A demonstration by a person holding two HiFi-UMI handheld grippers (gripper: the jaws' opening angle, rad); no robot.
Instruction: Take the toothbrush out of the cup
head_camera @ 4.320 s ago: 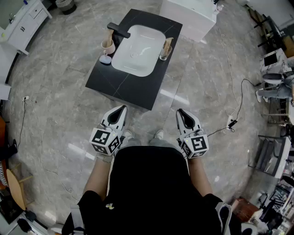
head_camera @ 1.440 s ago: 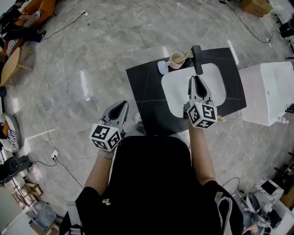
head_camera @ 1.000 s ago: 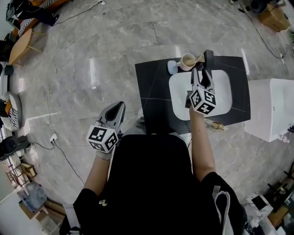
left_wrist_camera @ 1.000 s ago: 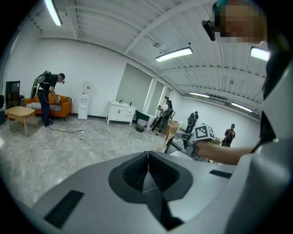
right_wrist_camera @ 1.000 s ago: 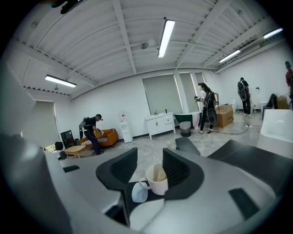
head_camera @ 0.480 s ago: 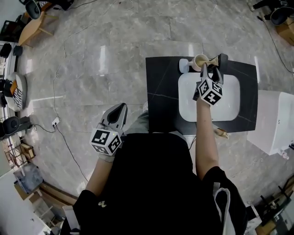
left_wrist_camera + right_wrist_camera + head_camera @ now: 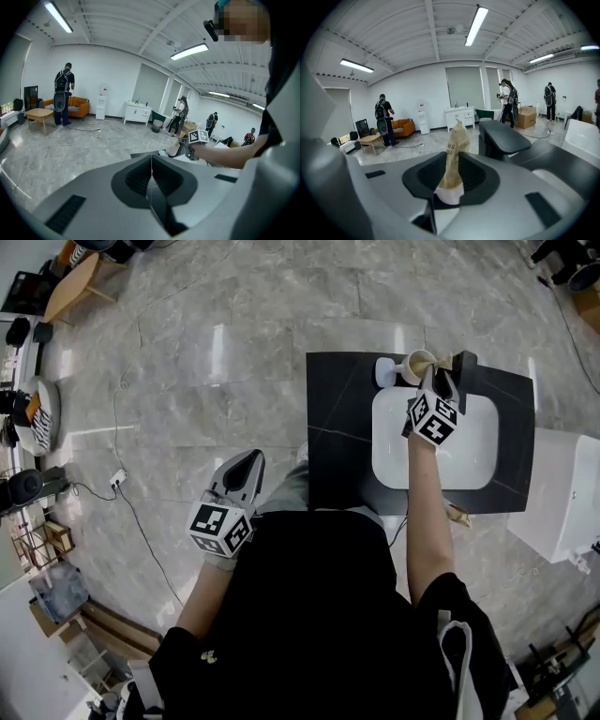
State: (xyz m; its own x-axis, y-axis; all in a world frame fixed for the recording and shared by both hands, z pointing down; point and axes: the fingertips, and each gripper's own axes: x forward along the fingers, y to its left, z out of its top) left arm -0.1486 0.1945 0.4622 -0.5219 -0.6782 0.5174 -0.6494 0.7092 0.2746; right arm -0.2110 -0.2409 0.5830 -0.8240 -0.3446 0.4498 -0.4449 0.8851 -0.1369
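A beige cup point(image 7: 415, 363) stands at the far edge of the black counter point(image 7: 337, 427), left of the black faucet point(image 7: 466, 367). A toothbrush in a brown paper wrapper point(image 7: 442, 361) sticks out of it. My right gripper point(image 7: 434, 381) reaches over the white basin point(image 7: 469, 456) to the cup. In the right gripper view the wrapped toothbrush point(image 7: 454, 150) stands upright between the closing jaws of the right gripper point(image 7: 451, 176), and the pads press on it. My left gripper point(image 7: 246, 465) hangs shut and empty over the floor, away from the counter; its jaws point(image 7: 151, 176) meet.
A small pale dish point(image 7: 385, 372) lies left of the cup. Another wrapped item point(image 7: 457, 513) lies at the counter's near edge. A white cabinet point(image 7: 562, 493) stands to the right. People stand far off in the room point(image 7: 382, 119).
My right gripper has reached forward across the basin and come down at the cup, around the toothbrush. The left gripper has hardly moved.
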